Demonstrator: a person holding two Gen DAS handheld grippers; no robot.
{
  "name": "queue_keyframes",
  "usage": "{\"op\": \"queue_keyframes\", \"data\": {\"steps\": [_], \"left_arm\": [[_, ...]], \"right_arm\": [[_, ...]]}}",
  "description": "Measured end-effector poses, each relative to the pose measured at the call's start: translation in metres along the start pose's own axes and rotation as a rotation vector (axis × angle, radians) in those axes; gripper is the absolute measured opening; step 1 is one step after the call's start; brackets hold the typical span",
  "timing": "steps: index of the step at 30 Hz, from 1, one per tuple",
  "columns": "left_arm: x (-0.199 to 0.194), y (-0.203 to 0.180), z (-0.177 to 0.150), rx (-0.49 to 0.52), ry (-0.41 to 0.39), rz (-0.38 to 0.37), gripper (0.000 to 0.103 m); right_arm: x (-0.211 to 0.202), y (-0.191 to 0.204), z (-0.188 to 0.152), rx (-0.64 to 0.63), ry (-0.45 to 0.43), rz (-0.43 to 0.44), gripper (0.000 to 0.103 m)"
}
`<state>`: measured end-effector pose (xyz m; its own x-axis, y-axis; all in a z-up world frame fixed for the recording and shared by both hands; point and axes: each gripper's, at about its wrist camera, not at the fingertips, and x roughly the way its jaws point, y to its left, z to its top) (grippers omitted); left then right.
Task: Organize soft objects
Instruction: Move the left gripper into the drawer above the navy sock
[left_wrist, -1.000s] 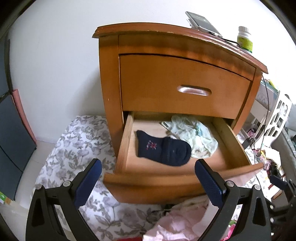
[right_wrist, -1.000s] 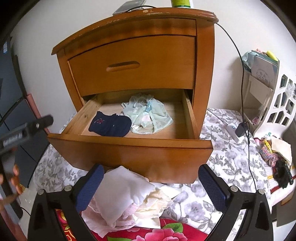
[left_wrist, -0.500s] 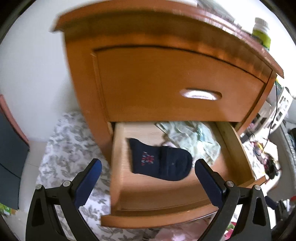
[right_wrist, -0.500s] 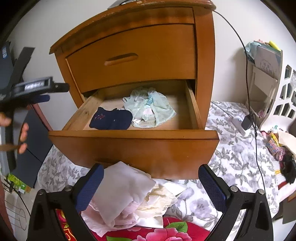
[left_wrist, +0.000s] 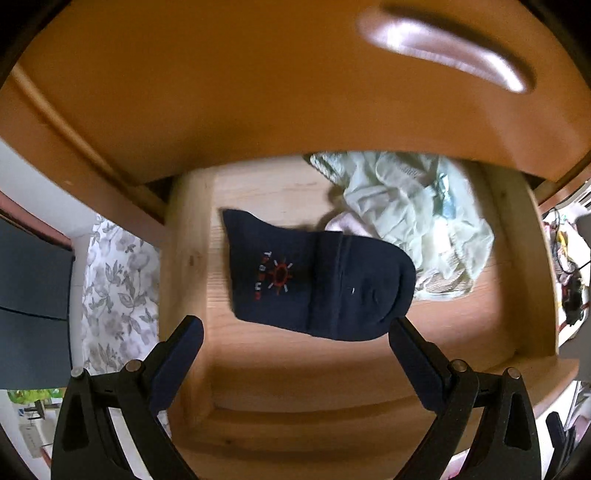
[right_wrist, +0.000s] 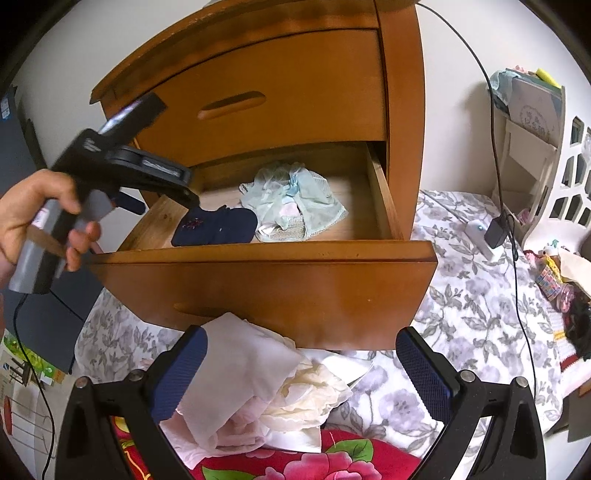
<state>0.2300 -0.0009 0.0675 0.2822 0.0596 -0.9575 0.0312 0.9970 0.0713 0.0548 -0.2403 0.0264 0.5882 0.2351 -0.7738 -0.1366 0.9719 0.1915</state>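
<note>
A folded navy sock (left_wrist: 317, 286) with a red emblem lies on the floor of the open lower drawer (left_wrist: 513, 258) of a wooden nightstand. Beside it to the right sits a crumpled pale green garment (left_wrist: 417, 221). My left gripper (left_wrist: 293, 334) hangs open just above the sock, its blue pads spread on either side. In the right wrist view the sock (right_wrist: 218, 230) and green garment (right_wrist: 295, 201) lie in the drawer (right_wrist: 258, 280), and the left gripper (right_wrist: 159, 177) is held by a hand over the drawer's left part. My right gripper (right_wrist: 301, 367) is open above a pile of white and pink cloths (right_wrist: 251, 384).
The closed upper drawer (right_wrist: 280, 92) overhangs the open one. A floral sheet (right_wrist: 472, 310) covers the surface around the nightstand, with a red flowered fabric (right_wrist: 295, 465) at the front. A cable and charger (right_wrist: 495, 229) lie at right, beside a white shelf (right_wrist: 543, 155).
My left gripper has moved forward and down into the open drawer, close over the navy sock. The right gripper has shifted slightly nearer the cloth pile and stays open.
</note>
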Motion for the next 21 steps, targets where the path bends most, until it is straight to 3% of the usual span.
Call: {"op": "queue_keyframes", "data": {"steps": [8,21], "left_arm": [[0.027,0.005,0.015,-0.067,0.077,0.04,0.1],[0.045,-0.01,0.019,-0.007,0.109,0.056,0.096]], "right_arm": [[0.011,-0.005,-0.003,0.008,0.027,-0.002,0.103],[0.018,-0.009,-0.005,0.014,0.044,-0.01,0.103]]}}
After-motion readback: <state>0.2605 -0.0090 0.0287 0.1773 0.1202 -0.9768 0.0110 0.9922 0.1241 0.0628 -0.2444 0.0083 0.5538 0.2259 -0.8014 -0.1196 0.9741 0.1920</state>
